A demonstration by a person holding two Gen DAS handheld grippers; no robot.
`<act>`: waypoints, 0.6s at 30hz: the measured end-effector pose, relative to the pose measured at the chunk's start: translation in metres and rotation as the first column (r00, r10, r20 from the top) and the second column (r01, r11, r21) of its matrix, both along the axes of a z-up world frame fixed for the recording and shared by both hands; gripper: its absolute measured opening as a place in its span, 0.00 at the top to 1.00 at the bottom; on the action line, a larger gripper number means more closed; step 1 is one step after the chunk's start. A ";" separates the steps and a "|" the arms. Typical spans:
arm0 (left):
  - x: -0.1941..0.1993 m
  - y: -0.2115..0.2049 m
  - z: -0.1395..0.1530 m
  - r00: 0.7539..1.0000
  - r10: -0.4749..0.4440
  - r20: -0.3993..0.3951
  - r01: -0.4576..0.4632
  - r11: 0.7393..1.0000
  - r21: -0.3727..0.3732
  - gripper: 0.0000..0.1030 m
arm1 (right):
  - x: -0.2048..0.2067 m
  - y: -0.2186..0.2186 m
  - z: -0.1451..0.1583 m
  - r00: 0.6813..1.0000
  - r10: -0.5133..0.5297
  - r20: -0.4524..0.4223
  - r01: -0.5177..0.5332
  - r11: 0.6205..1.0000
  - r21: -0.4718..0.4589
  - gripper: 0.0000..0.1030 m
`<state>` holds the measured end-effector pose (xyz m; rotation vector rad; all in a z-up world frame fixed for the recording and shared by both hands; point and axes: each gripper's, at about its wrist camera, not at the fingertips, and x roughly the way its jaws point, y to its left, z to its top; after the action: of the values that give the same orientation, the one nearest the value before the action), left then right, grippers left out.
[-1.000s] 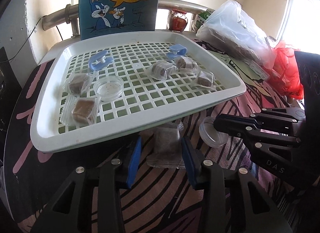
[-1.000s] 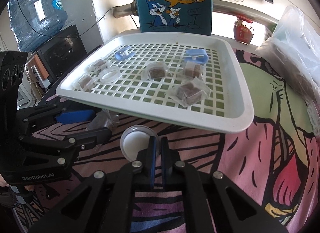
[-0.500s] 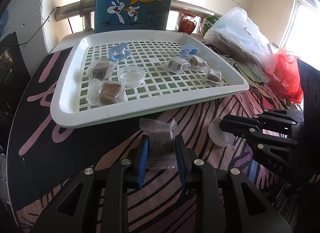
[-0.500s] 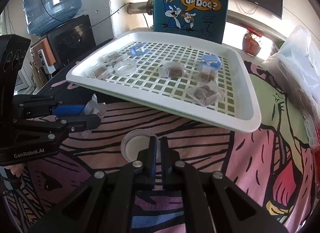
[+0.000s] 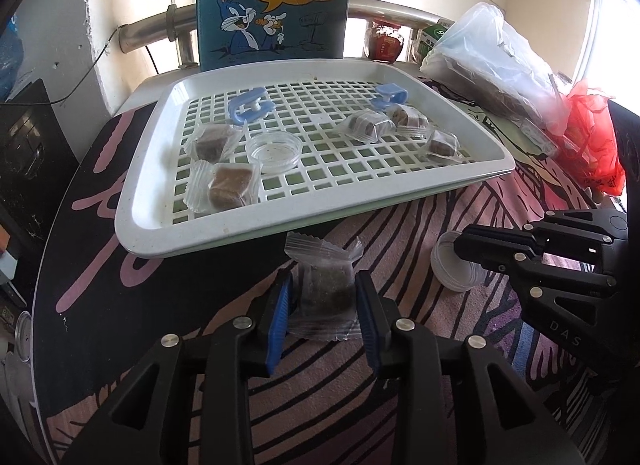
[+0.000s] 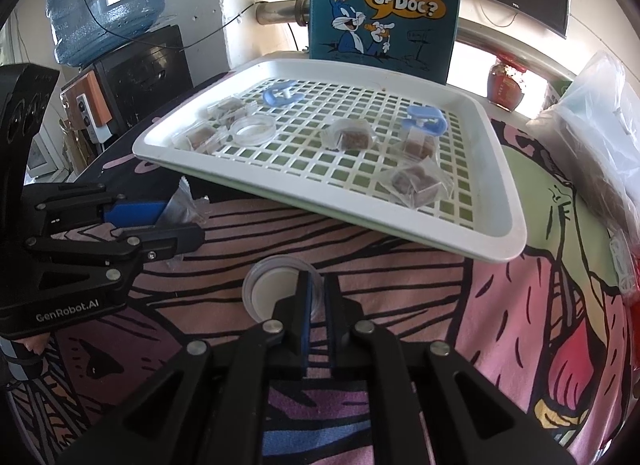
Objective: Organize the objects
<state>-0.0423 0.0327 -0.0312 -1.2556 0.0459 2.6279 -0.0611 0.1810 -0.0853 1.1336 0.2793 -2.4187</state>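
Cartoon-print tablecloth (image 5: 400, 405) under white tray (image 5: 480, 169)

Wrist views, downward (shared tray (image 5: 168, 225))

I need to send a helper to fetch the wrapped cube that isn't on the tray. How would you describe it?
Find the white grid tray. On the patterned cloth just before its near edge lies one clear packet with a dark cube, between the left gripper's opening blue pads. The others all sit on the tray.
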 end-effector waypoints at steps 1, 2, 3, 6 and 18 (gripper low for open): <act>0.000 0.001 0.000 1.000 -0.007 0.001 0.007 1.000 -0.004 0.66 | 0.000 -0.001 0.000 1.000 0.000 -0.002 0.000 1.000 0.003 0.93; 0.000 0.003 -0.001 1.000 -0.017 0.001 0.017 1.000 -0.012 0.61 | 0.000 -0.001 0.000 1.000 0.000 -0.004 0.000 1.000 0.007 0.93; 0.000 0.006 -0.001 1.000 -0.026 0.001 0.026 0.999 -0.025 0.56 | 0.000 -0.001 0.000 1.000 0.001 -0.004 -0.001 1.000 0.008 0.93; 0.001 0.012 -0.002 1.000 -0.010 -0.005 0.010 0.997 -0.081 0.50 | 0.000 -0.001 0.000 1.000 0.002 0.000 -0.002 1.000 0.002 0.93; -0.004 0.007 -0.005 1.000 0.024 0.013 -0.023 0.996 -0.090 0.25 | 0.001 -0.002 0.000 1.000 0.001 -0.008 -0.001 1.000 0.013 0.93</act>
<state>-0.0468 0.0400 -0.0361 -1.3115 0.1496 2.6639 -0.0601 0.1794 -0.0857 1.1295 0.2979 -2.4238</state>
